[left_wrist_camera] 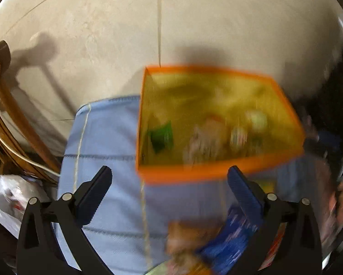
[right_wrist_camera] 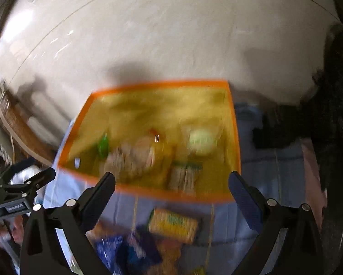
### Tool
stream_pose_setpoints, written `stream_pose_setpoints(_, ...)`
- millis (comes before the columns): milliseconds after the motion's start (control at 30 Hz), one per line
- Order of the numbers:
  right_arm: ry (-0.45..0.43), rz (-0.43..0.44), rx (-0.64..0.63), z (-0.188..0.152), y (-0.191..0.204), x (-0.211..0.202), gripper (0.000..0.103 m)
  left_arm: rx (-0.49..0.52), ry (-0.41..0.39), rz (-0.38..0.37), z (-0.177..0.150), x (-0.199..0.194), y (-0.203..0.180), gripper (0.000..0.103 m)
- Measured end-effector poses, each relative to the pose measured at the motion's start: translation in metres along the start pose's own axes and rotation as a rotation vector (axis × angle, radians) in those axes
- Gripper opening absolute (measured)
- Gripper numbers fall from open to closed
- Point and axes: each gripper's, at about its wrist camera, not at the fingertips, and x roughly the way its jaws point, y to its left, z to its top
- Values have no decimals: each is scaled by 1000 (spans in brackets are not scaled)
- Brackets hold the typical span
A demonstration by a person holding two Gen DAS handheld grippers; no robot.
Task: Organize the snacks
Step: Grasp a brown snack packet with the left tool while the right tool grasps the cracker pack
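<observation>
Your left gripper (left_wrist_camera: 169,178) hangs over the blue cloth (left_wrist_camera: 102,137), jaws spread wide, nothing between them; your right gripper (right_wrist_camera: 171,183) likewise gapes empty. The orange-rimmed yellow box (left_wrist_camera: 217,171) sits on the cloth just beyond both sets of fingers; snacks lie blurred inside it, a green packet (left_wrist_camera: 161,136) toward its left wall. On your side of the box, loose on the cloth: a blue packet (left_wrist_camera: 228,245), a yellow packet (right_wrist_camera: 173,225). A wooden chair (left_wrist_camera: 9,119) stands left of the box.
</observation>
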Motion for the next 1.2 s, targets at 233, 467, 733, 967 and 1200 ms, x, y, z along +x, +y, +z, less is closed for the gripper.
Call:
stream_pose_setpoints(233,134,-7,-32,-67,0,76,99,42,168,-45,-83,45,-3,99)
stream_pose_setpoints(467,139,57,-205,-68,14,120,100,61,276,-128,-99,96,-8,99)
stream_pose_setpoints(733,126,-25,-320,-72,27,125,74,14,335,-190,-109,109,-7,98)
stream_pose_setpoints(967,127,-54,-253,-73,15,108,55,55,323,-237,-106,92,-35,53)
stream_pose_setpoints(1200,101,-29,-164,-65,-5,86,8,21,291,-256,-112,78,-30,41)
